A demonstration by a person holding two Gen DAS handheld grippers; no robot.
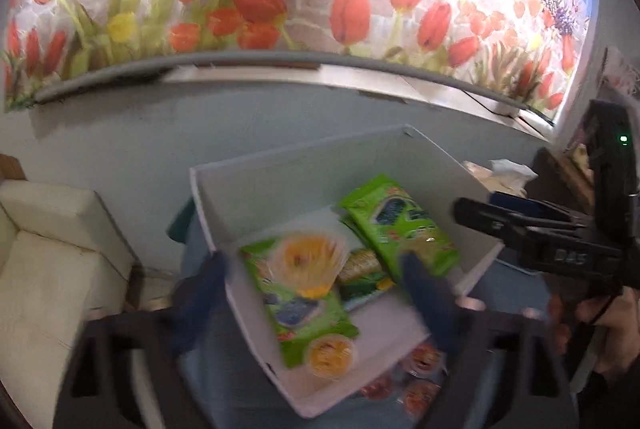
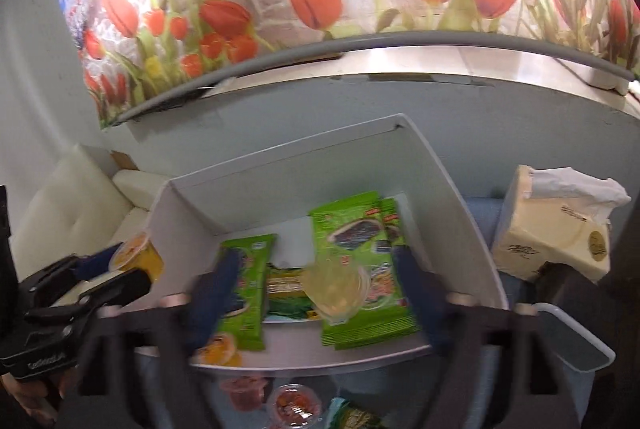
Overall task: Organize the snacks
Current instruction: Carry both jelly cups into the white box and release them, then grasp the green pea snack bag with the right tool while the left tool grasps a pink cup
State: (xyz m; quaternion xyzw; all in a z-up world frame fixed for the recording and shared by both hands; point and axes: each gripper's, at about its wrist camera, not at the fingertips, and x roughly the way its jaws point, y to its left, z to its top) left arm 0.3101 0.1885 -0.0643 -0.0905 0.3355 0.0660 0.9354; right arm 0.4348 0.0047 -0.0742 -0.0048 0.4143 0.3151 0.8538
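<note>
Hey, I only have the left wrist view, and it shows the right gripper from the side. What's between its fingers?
Observer: A pale translucent plastic cup shows between the right gripper fingers, over the green snack packets in the white cardboard box. Blur hides whether it's gripped.
Operator: Anything outside the box besides red cups?
Observer: Yes, a green and yellow packet lies on the blue table beside the red jelly cups.
Operator: What's right of the box?
Observer: A pale round-rimmed tub, nearer than the cream tissue pack.
</note>
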